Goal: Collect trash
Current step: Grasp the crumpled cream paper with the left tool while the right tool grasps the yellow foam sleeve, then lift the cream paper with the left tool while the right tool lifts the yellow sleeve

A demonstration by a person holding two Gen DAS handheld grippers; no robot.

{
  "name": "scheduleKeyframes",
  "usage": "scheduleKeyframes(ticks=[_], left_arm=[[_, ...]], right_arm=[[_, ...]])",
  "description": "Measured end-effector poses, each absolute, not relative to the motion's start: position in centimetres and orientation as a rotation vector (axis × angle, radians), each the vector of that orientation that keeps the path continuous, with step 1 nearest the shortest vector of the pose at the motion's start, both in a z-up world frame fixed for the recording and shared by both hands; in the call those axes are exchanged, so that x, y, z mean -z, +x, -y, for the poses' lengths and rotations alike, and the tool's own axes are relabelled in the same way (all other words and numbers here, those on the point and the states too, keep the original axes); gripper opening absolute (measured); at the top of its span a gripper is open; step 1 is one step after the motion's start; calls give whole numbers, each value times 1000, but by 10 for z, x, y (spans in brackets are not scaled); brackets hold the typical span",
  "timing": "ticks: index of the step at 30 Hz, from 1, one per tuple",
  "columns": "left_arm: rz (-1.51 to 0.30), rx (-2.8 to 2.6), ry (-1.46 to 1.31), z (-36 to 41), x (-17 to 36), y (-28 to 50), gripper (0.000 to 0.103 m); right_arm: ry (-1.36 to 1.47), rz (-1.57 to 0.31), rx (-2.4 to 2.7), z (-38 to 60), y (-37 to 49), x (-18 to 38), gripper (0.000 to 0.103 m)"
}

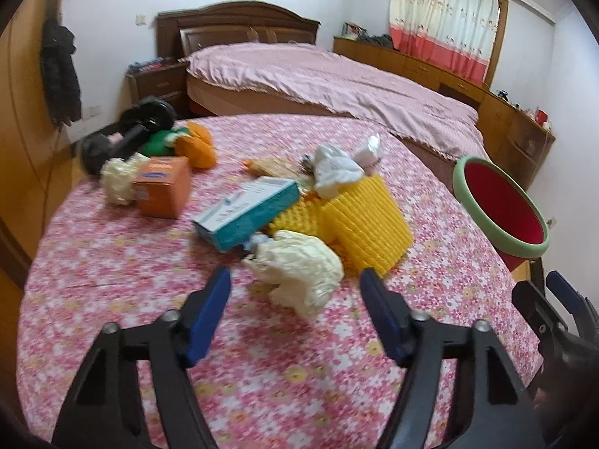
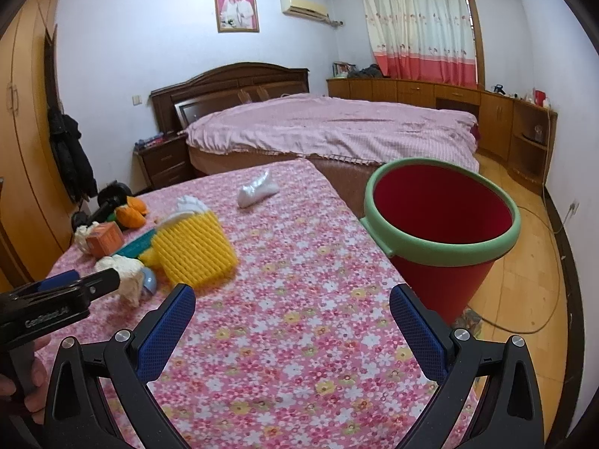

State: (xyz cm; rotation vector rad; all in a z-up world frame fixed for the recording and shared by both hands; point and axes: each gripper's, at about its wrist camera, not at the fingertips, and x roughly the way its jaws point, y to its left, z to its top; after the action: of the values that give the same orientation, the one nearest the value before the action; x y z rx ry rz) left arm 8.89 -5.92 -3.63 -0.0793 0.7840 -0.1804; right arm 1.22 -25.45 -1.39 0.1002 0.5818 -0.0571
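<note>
My left gripper [image 1: 294, 286] has its jaws spread, nothing pinched; the crumpled cream paper wad [image 1: 299, 267] lies on the tabletop [image 1: 112, 262] just ahead of the blue pads [image 1: 211, 310], between their tips but not touched by them. My right gripper [image 2: 292, 305] also has its jaws spread wide and empty, over bare flowered pink cloth near the tabletop's right edge.

Just behind the wad, touching it, lies a white-and-teal cardboard box [image 1: 247, 213] on its side, and beside that a yellow ribbed foam sleeve [image 1: 365, 220] stuffed with white crumpled tissue [image 1: 337, 168]. Toward the tabletop's far left corner sit an orange cardboard cube box [image 1: 163, 189], a second cream crumpled wad [image 1: 118, 177] touching it, an orange-and-green plush toy [image 1: 187, 144] and a black dumbbell [image 1: 127, 134] at the very edge. From the right wrist view a white twisted tissue [image 2: 258, 189] lies alone near the far edge, well apart from the rest.

Off the tabletop's right edge stands a red plastic bin with a pale green rim [image 2: 441, 220], tilted toward the tabletop and touching its edge. Its inside looks bare as far as I can see.
</note>
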Motion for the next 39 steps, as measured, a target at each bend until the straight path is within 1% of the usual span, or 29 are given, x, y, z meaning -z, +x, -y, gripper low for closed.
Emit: scheduleKeyframes(ticks=[1,3,5,6,7,8,9,10,13,23,29,33,37,39], left_arm=[[-793,185,-82,61,38,92,61],[-811,194,-92,63,43,96,58],[-826,203,-97,64,48,100,51],[-827,210,-97,65,49,100,44],[-829,219,-98,64,49,100,39],[-828,225,-98,64,49,101,37],[-824,231,-99,64,49,101,32],[-818,237,-101,62,47,99,31],[-801,244,-120,56,38,95,29],[-684,210,-106,23,3,111,29],[-682,195,-132,2,16,140,29],[-733,237,-199,-8,31,152,29],[-742,273,-231,-11,37,157,29],[-746,309,-225,-9,37,156,29]], right_arm=[[99,-586,56,256,14,15,103],[106,-602,50,259,17,18,103],[117,-617,41,261,20,19,103],[126,-629,32,263,23,20,103],[130,-637,23,263,25,20,103],[132,-645,5,263,28,21,103],[132,-653,-4,263,30,21,103],[133,-669,-5,262,33,21,103],[138,-682,-34,260,40,21,103],[88,-718,-102,235,73,16,103],[90,-775,-102,215,111,26,103],[86,-811,-132,202,129,37,103],[82,-851,-165,192,139,47,103],[66,-855,-156,188,142,50,96]])
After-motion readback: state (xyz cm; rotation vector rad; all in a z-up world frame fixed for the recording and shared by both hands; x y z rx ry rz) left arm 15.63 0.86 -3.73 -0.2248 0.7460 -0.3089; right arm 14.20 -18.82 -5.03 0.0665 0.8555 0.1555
